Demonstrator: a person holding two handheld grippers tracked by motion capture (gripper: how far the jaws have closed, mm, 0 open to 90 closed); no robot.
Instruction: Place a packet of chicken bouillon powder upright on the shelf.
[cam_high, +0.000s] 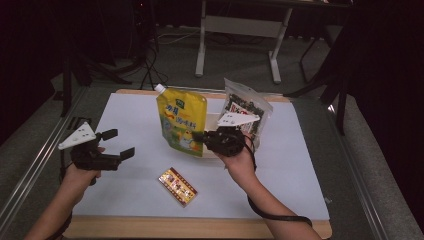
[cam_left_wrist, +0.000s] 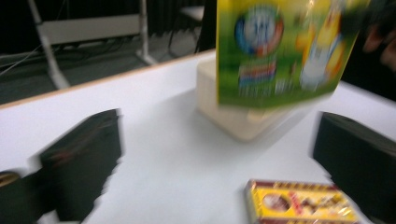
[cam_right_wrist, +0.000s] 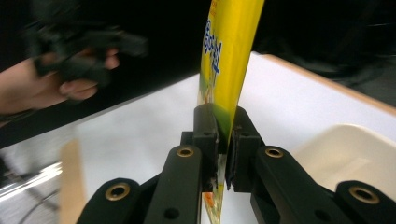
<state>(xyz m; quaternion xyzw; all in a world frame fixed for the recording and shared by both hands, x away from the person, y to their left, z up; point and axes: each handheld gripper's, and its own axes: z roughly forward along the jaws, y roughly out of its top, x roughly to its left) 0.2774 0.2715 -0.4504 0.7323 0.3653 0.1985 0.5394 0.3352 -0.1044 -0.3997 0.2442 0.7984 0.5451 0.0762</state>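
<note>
White surface (cam_high: 125, 130), dark room. Right claw (cam_right_wrist: 223, 140) clamps yellow pouch (cam_high: 182, 120) by its edge, upright, apparently lifting it over the tray (cam_right_wrist: 355, 154). Left claw (cam_high: 116, 144) released, idle.

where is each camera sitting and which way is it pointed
High view: above the person's side, looking forward and down on the table; both forearms enter from below, left gripper open, right gripper clamping the yellow pouch.
Left gripper view: rides that gripper, looking across the table at the pouch, cream tray and red-gold packet; own jaws spread.
Right gripper view: looks along jaws shut on the pouch; the other hand beyond.
Shared: the pouch, all three.
</note>
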